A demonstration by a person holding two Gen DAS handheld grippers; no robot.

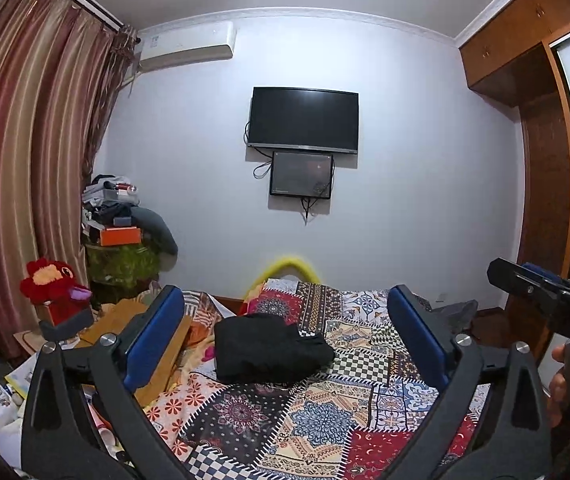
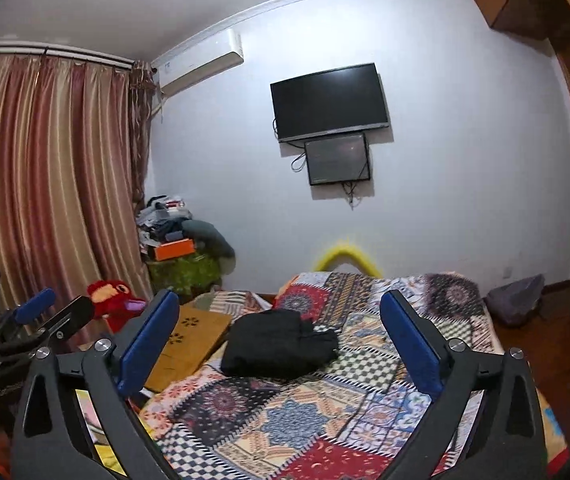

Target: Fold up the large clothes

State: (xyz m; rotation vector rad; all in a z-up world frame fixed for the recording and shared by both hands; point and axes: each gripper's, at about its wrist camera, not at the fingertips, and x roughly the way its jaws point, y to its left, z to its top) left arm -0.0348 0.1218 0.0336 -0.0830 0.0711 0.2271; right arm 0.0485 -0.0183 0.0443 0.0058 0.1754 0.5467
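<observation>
Both tools up off the bed here: the left hand-held gripper (image 1: 285, 304) is spread wide, blue pads apart, nothing between them, and the right hand-held gripper (image 2: 279, 310) is just as released. The black garment (image 1: 267, 348) lies folded in a compact bundle on the patchwork bedspread (image 1: 305, 424), ahead of both, touching neither; wall-mounted TV (image 1: 303, 120) looks on
</observation>
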